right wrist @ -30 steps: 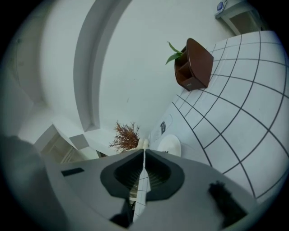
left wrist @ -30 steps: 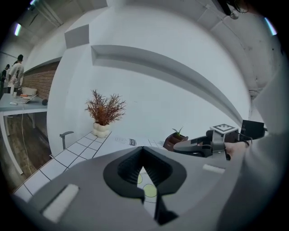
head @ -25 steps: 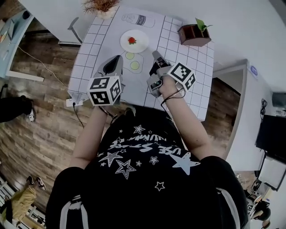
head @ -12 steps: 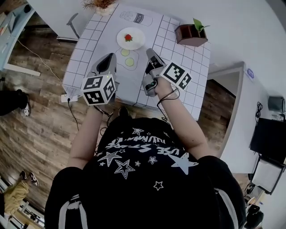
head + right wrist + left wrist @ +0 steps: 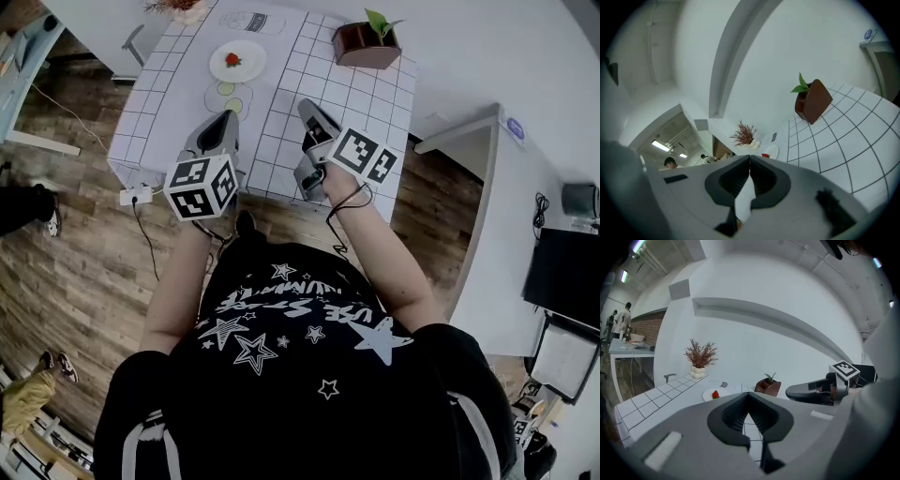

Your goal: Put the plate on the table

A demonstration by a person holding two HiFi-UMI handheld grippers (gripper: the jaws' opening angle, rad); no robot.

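A white plate [image 5: 237, 61] with a red strawberry on it rests on the white grid-patterned table [image 5: 309, 66], at its far left part. It also shows small in the left gripper view as the plate [image 5: 714, 394] and in the right gripper view as the plate [image 5: 769, 152]. My left gripper [image 5: 223, 122] hovers over the table's near edge, short of the plate, its jaws shut and empty [image 5: 749, 394]. My right gripper [image 5: 307, 110] is level with it to the right, also shut with nothing held [image 5: 750, 157].
Two pale green discs [image 5: 230, 97] lie just before the plate. A brown planter [image 5: 367, 45] with a green sprout stands at the far right corner, a vase of dried twigs [image 5: 699, 365] at the far left. A power strip [image 5: 131, 195] lies on the wooden floor.
Both grippers have drawn back from the plate toward the table's near edge, and the table has slid up and left in the head view. The right gripper has rolled. Both stay shut.
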